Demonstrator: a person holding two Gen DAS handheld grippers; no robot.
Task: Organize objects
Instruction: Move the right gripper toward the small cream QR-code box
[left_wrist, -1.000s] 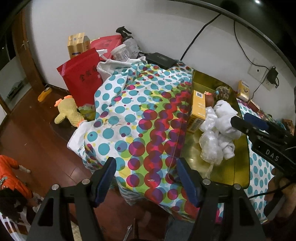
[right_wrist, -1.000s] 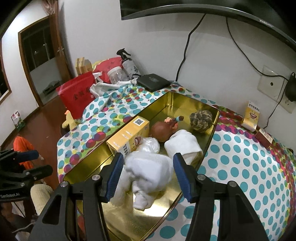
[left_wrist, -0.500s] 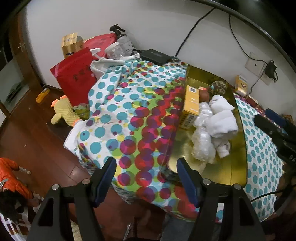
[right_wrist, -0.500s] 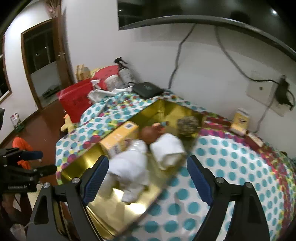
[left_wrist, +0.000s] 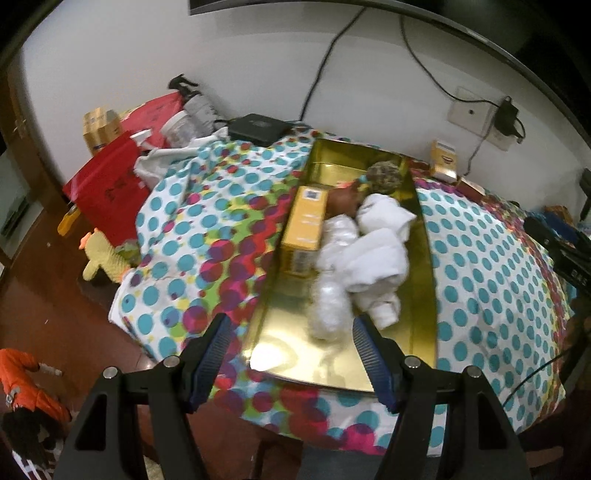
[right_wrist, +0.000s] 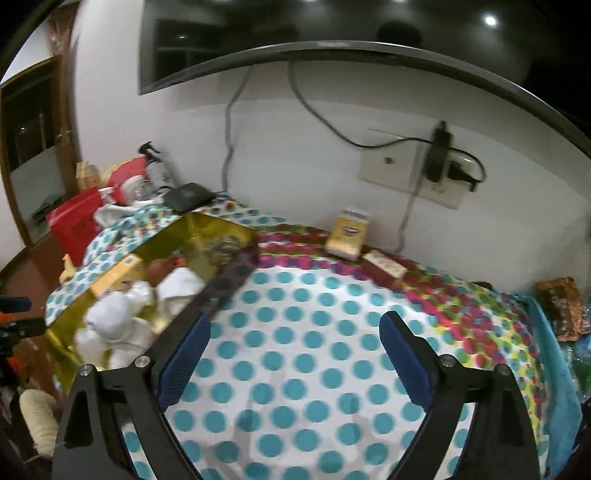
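Tray (left_wrist: 424, 258) beyond left hand-held gripper (left_wrist: 291, 354)

White wall (right_wrist: 295, 147), dark wood floor (left_wrist: 44, 295) (glossy).

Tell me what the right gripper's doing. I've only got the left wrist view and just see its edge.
Observer: The right gripper is over bare dotted cloth beside the tray. Its jaws are opening with nothing between them.
Operator: What's at the table's right end? It's a blur here.
Observer: A brown patterned packet lies there, next to a blue cloth draped over the edge.
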